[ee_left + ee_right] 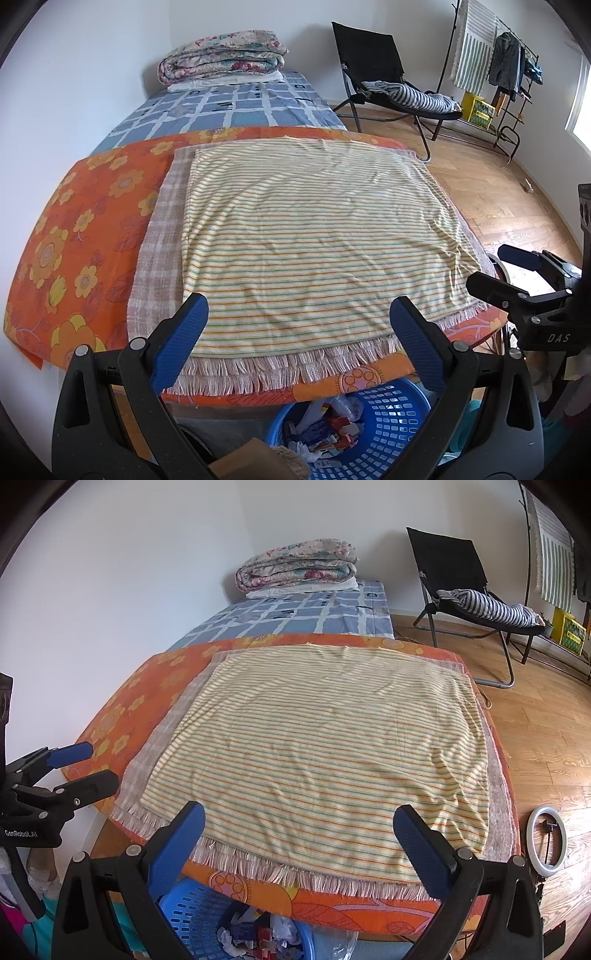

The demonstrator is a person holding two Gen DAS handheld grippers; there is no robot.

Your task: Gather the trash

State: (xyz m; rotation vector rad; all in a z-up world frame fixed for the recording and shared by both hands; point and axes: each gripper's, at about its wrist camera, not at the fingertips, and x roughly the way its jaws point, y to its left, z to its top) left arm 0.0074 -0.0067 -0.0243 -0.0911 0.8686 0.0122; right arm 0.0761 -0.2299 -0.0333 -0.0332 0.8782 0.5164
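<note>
White ring light [546,842] (right view only)

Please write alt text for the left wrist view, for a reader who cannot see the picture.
The open left gripper hovers over a striped cloth spread flat on an orange flowered cover. Below the near edge stands a blue basket holding trash. The right gripper, also open, shows at the right edge.

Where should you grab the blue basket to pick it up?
Grab the blue basket by its rim, coming down from above on the side nearest you. It stands upright and open at the top, with trash piled inside, and its far side is tucked under the table edge. The rim looks thin enough for a gripper to pinch.
</note>
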